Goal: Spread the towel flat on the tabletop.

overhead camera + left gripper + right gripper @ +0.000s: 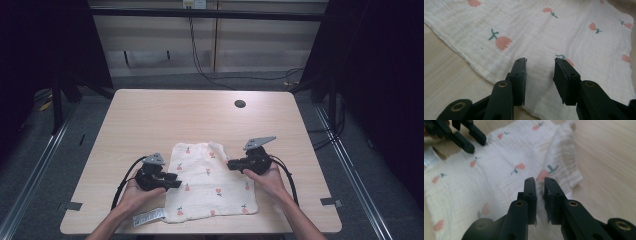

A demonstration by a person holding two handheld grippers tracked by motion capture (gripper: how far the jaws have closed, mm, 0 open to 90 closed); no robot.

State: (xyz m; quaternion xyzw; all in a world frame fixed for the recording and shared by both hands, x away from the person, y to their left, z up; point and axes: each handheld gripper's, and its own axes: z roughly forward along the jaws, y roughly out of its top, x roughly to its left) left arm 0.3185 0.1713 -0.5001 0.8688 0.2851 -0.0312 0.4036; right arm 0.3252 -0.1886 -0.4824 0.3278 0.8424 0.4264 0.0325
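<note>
Nearest the high camera, a white care label (148, 217) is lying at the near-left corner of the cloth (212, 187), a cream muslin square printed with small pink tulips, which is being worked on the near half of the wooden table (150, 115). Most of the cloth is lying flat, but its far-right corner (217, 148) is turned up and bunched, so the spreading is judged to be only partly done. At the left edge the left gripper (176, 180) is being held with its jaws well apart over the fabric; in the left gripper view nothing is being pinched between them (540, 71). At the right edge the right gripper (231, 164) is being held with its jaws drawn almost together, and in the right gripper view a thin ridge of cloth appears to be caught between them (539, 185). Flattening of the rumpled far corner, or a fold if that is intended, is being left to do.
</note>
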